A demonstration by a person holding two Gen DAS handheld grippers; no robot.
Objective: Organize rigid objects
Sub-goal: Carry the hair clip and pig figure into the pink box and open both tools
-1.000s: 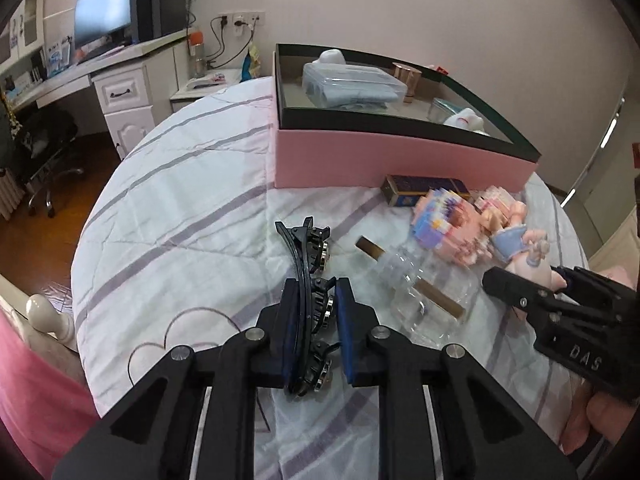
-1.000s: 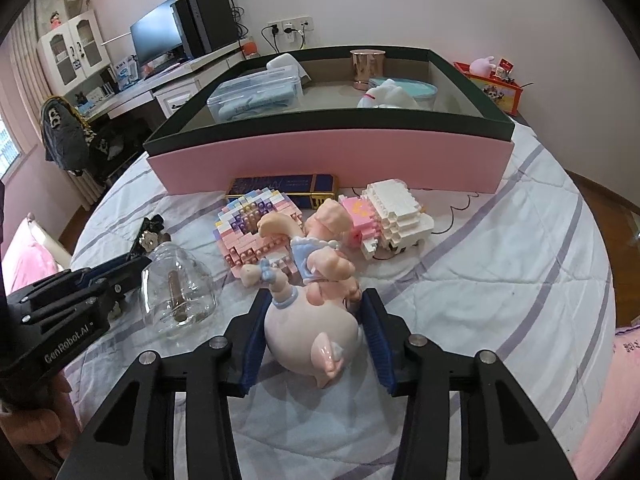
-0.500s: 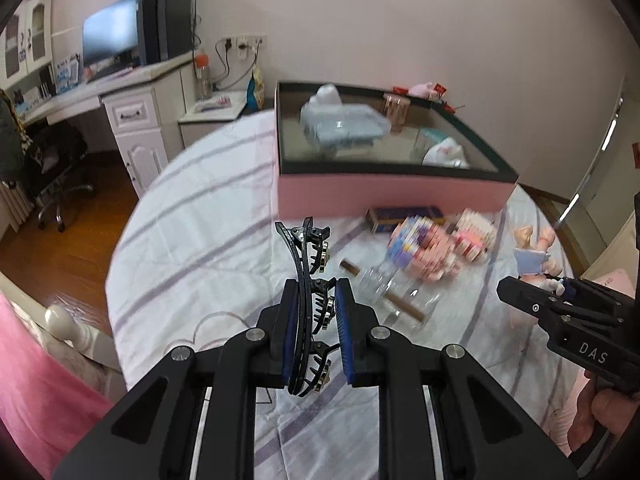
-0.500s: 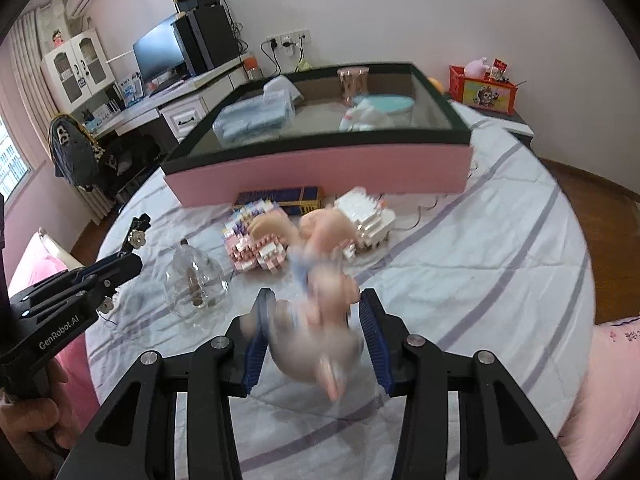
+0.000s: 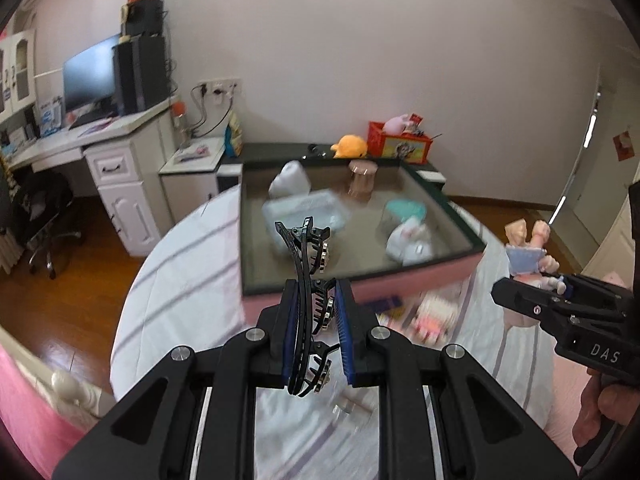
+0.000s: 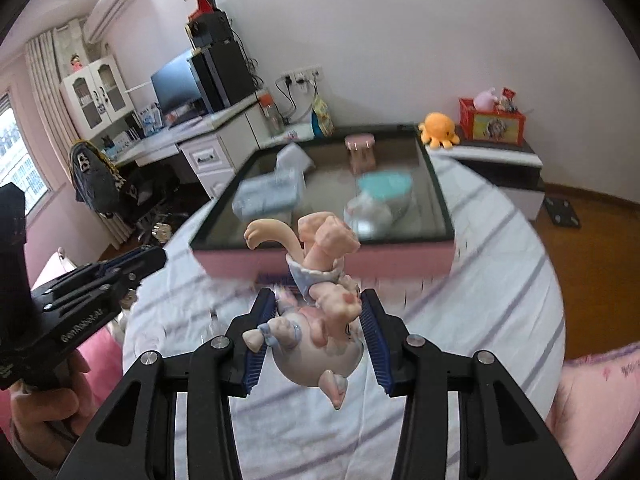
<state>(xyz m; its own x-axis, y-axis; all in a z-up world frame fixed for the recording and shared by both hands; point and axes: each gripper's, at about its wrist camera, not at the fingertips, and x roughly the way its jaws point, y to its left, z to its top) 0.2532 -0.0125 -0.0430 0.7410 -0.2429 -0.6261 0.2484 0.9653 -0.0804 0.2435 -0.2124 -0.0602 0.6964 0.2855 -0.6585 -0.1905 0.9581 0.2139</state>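
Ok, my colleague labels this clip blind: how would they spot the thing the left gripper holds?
Find the pink-walled box on the striped bed. In front of it the left gripper is shut on a long black hair clip, toothed with metal studs, unlike the right gripper's pink doll.

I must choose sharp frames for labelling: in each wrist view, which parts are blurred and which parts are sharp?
Left wrist view: hair clip and left gripper sharp; pink box and its contents smeared.
Right wrist view: doll and right gripper fairly sharp; bedsheet and box streaked.
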